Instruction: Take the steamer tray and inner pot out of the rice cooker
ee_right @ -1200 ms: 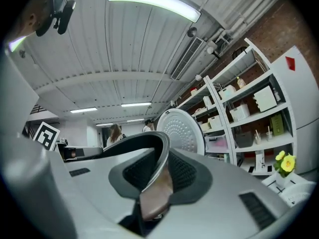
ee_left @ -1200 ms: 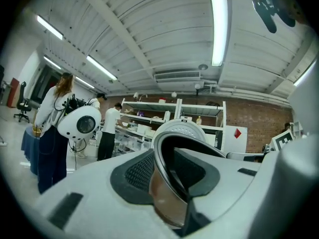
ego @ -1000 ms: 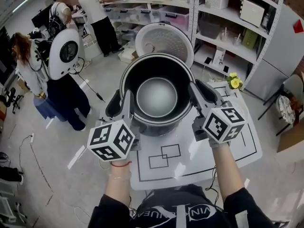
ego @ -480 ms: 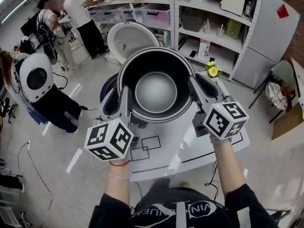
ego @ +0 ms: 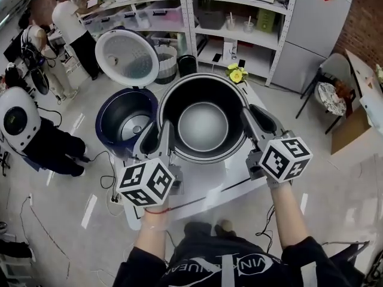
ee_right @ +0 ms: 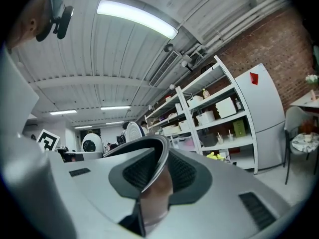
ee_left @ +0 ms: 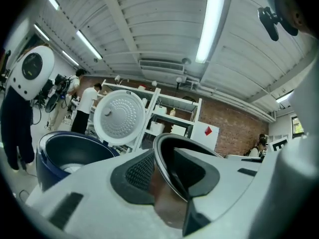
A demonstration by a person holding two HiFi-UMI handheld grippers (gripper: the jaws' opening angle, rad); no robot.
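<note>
Two grips on the pot (ego: 203, 126) rim, left tool (ego: 162, 137) and right tool (ego: 254, 122) both clamped (clear of the cooker (ego: 124, 119)); keep level, lower evenly onto the table (ego: 206, 187).

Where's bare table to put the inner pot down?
Bare table along the near edge, between left gripper and right gripper, right of the rice cooker. Crowded: cooker fills the left end, yellow flowers at the far corner. Under the held inner pot: hidden.

Dark-lined inner pot (ego: 203, 127), apparently silvery outside; navy rice cooker (ego: 116, 115).
</note>
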